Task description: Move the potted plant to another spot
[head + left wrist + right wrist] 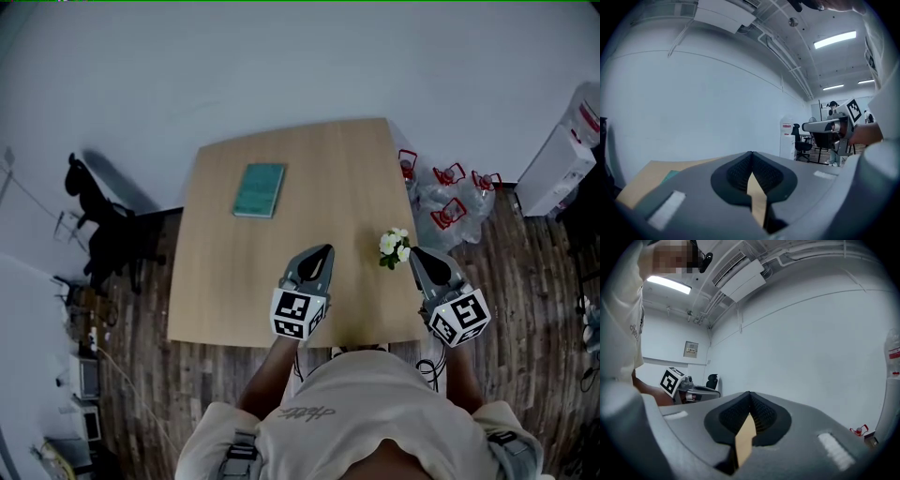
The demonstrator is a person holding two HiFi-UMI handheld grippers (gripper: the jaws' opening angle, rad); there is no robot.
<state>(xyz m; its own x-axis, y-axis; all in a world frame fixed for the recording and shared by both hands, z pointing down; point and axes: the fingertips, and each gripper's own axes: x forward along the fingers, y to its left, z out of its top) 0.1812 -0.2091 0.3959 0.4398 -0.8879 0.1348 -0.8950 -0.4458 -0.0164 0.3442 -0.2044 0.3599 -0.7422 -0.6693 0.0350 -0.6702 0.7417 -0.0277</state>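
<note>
A pale wooden bench (234, 281) stands on a dark plank floor (525, 281) by a white wall (281, 66). The potted plant (394, 247) sits near its right edge. The left tongs (325, 249) and right tongs (413, 251) are closed and empty.

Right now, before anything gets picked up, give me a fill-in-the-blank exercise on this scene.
1. The potted plant on the wooden table has ____ flowers.
2. Of the left gripper and the right gripper, the plant stands nearer the ____ one.
3. The teal book lies ____ from the person than the plant does.
4. The fingers of both grippers are ____, with nothing between them.

Missing words: white; right; farther; shut.
</note>
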